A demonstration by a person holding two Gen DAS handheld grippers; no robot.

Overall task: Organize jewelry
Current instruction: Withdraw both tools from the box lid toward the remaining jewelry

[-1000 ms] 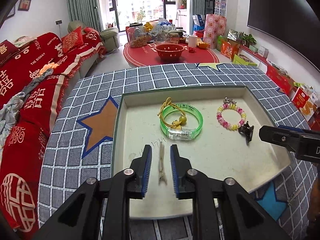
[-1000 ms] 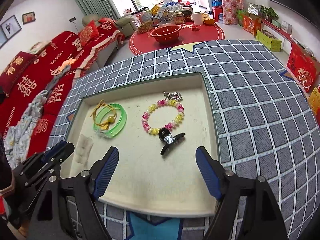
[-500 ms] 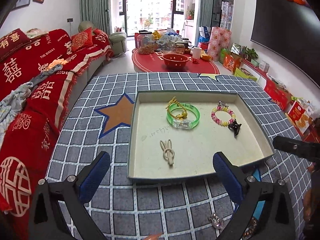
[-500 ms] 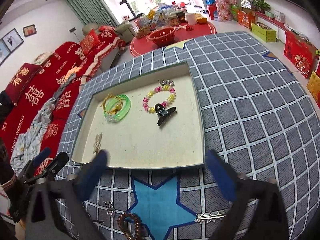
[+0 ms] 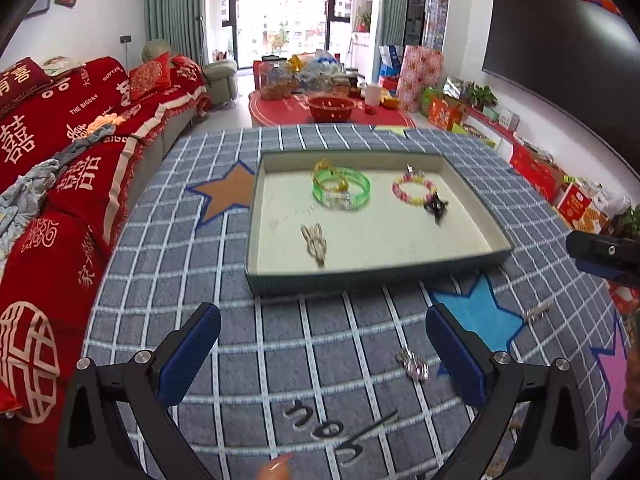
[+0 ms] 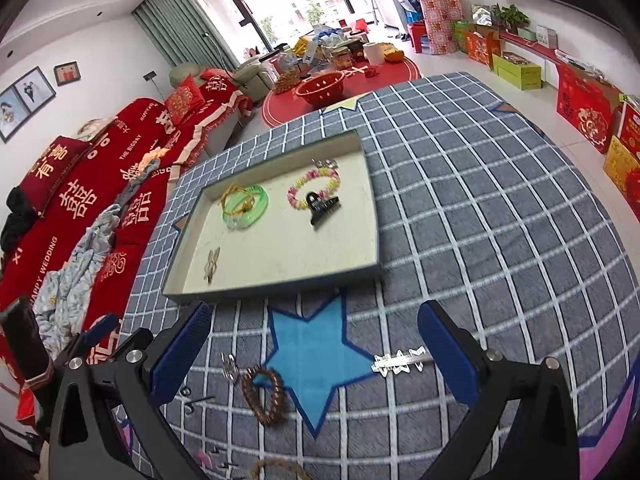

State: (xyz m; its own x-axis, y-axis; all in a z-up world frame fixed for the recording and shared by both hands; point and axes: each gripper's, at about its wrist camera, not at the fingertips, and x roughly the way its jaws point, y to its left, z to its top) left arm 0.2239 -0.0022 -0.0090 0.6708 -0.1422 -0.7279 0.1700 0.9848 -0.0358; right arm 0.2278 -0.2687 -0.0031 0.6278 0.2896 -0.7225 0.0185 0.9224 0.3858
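Left claw (image 5: 322,350) spread wide, empty, hanging over the grey checked cloth-covered surface (image 5: 280,344) just near of the shallow rectangular cream-lined tray (image 5: 256,216). Right claw (image 6: 314,350) likewise spread wide and empty, above the blue star patch (image 6: 308,354). In the tray: a pale beige rabbit-ear hair clip (image 5: 315,242) at near left, long axis running near to far, ears toward the far side; a translucent green bangle with yellow cord (image 5: 341,191) far of it; a pink-and-yellow beaded bracelet (image 5: 414,193) to the right, touching a black claw hair clip (image 5: 437,207) at its near right edge. Outside the tray, on the cloth: a silver rhinestone barrette (image 6: 400,360) lying left to right, a brown coiled hair tie (image 6: 265,396), a small silver trinket (image 5: 412,364). Red sofa (image 5: 60,152) along the left; round red rug (image 5: 320,110) beyond the surface; dark television (image 5: 560,48) on the right wall.
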